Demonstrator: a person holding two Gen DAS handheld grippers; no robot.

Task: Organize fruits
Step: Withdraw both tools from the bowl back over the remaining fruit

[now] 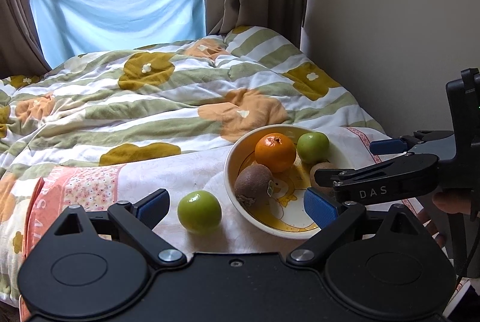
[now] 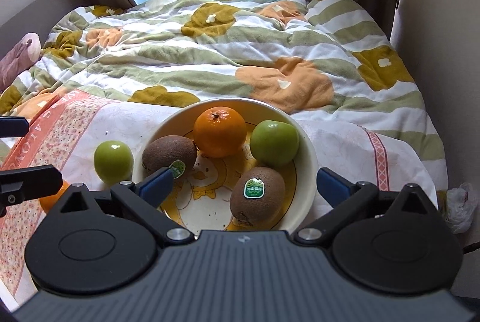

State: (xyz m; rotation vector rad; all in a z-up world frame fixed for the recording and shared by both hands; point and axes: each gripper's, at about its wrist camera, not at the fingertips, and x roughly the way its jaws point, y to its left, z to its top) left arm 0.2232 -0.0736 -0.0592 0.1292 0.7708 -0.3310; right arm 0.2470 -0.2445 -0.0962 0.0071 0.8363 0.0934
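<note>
1. Your right gripper [image 2: 244,184] has its blue-padded jaws spread wide with nothing clamped between them. It hangs above the near side of the shallow cream ceramic bowl [image 2: 309,148], the one with a yellow duck cartoon printed inside.
2. Your left gripper [image 1: 237,206] also has its jaws apart and holds nothing. Between its fingers you see a loose round green apple [image 1: 199,211] lying on the white and pink floral cloth [image 1: 90,187], just to the left of the bowl [image 1: 231,169] and outside it.
3. Inside the bowl you have four fruits: a round orange mandarin [image 2: 220,131] at the back, a second green apple [image 2: 274,142] to its right, a fuzzy brown kiwi [image 2: 169,153] on the left, and another brown kiwi with a green sticker [image 2: 257,191] at the near right.
4. The near kiwi lies in the gap between your right gripper's fingers, but the pads stand clear of it on both sides.
5. In the right wrist view, part of another orange fruit [image 2: 52,197] shows at the left edge, on the cloth and partly hidden behind your left gripper's finger.
6. The bowl and cloth sit on a bed covered by a striped green and white quilt with orange and mustard flowers [image 2: 210,52].
</note>
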